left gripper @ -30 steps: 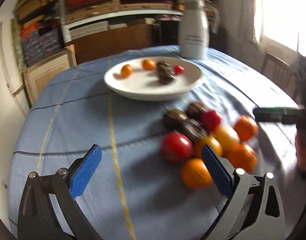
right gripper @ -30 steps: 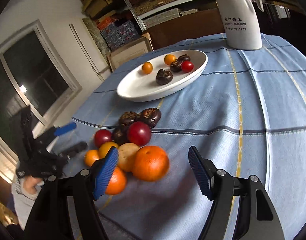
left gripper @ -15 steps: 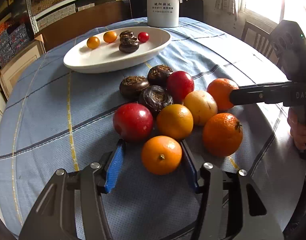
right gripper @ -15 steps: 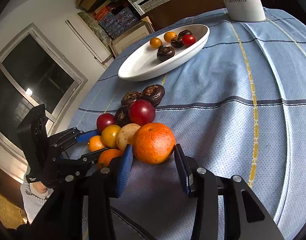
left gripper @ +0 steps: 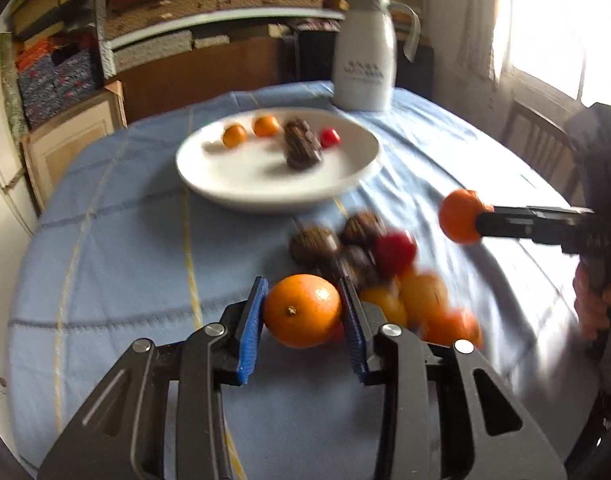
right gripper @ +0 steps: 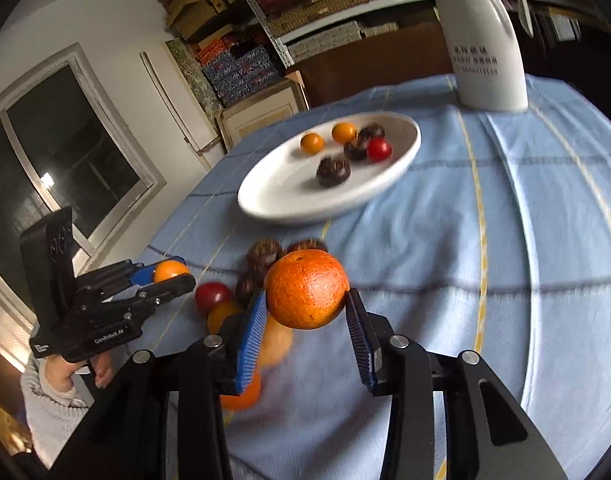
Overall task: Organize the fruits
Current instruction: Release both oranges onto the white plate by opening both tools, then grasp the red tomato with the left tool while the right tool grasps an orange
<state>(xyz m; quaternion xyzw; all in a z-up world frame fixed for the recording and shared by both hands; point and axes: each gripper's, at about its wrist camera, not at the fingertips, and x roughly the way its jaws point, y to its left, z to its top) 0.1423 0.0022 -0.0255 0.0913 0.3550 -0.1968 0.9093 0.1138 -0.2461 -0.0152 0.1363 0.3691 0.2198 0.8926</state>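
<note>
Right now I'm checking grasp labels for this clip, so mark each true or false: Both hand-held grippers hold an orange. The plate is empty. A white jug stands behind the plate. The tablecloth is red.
1. Both hand-held grippers hold an orange. True: the left gripper and the right gripper each clamp one.
2. The plate is empty. False: it holds several small fruits.
3. A white jug stands behind the plate. True.
4. The tablecloth is red. False: it is blue.
</note>
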